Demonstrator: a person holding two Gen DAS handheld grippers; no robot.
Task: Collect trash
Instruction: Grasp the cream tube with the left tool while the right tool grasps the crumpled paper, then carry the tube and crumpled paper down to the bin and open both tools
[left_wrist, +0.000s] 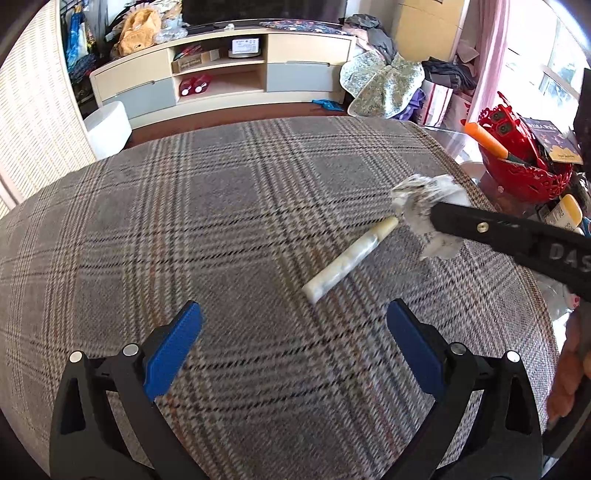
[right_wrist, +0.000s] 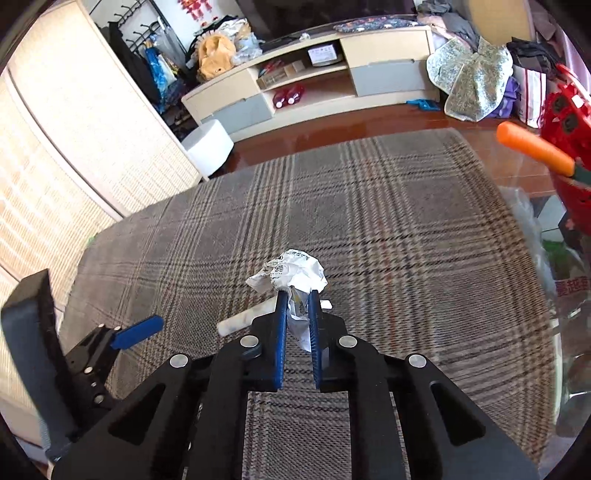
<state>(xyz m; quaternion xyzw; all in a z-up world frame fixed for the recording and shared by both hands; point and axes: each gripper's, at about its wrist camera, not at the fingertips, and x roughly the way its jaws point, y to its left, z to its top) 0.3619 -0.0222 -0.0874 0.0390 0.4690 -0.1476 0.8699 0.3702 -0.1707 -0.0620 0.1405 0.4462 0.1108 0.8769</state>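
The right tool (right_wrist: 298, 291) is closed on a crumpled paper wrapper (right_wrist: 291, 271), its two blue pads pressing the paper from both sides, so one piece of trash is already gripped; whether it is lifted clear of the plaid cloth (left_wrist: 221, 221) or only rests on it, the pictures do not make certain. In the left wrist view the same wrapper sits at about 2 o'clock, at the tip of the black arm of the right tool. The left tool (left_wrist: 295, 325) is open, its blue pads wide apart with nothing between them, and it hangs above the cloth. A second piece, a pale rolled stick (left_wrist: 349, 258), lies flat on the cloth just beside the wrapper, at about 1 o'clock from the left tool, and it is untouched. By this the task seems to be in its early part: one piece is taken, at least one is left, and nothing is seen thrown away yet. No trash bin or bag can be recognised with certainty in either view. The only clear container is a red openwork basket (left_wrist: 517, 181) at 3 o'clock on the glass worktop (left_wrist: 458, 147); an orange-handled utensil (left_wrist: 484, 138) sticks out of it, together with some cards or packets that are too small to read
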